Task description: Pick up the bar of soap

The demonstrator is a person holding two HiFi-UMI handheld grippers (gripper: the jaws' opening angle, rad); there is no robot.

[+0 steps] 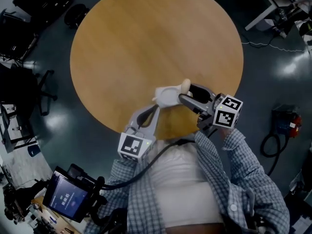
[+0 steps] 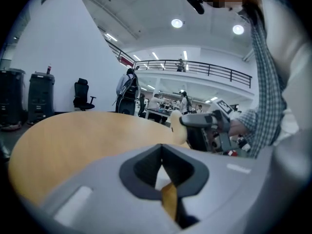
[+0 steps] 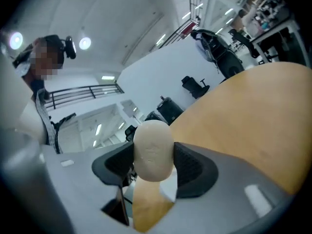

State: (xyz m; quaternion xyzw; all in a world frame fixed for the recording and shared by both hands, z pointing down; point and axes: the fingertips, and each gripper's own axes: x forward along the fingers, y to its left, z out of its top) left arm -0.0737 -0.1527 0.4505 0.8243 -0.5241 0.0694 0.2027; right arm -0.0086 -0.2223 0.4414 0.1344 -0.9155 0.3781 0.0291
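Note:
A cream oval bar of soap (image 1: 185, 86) is clamped between the jaws of my right gripper (image 1: 186, 92), held just above the near edge of the round wooden table (image 1: 146, 43). In the right gripper view the soap (image 3: 153, 150) stands upright between the dark pads (image 3: 192, 169). Just left of it a white soap dish (image 1: 168, 95) is at the tip of my left gripper (image 1: 157, 105). That gripper's jaws are closed on the dish's edge, and only a white sliver (image 2: 160, 178) shows between them. The left gripper view also shows the soap (image 2: 176, 126) in the right gripper (image 2: 204, 126).
Black office chairs (image 1: 29, 82) stand on the dark floor left of the table. A lit screen (image 1: 66, 196) sits at the lower left. A blue and red device (image 1: 285, 121) with a cable lies on the floor at the right. A desk (image 1: 265, 6) stands far right.

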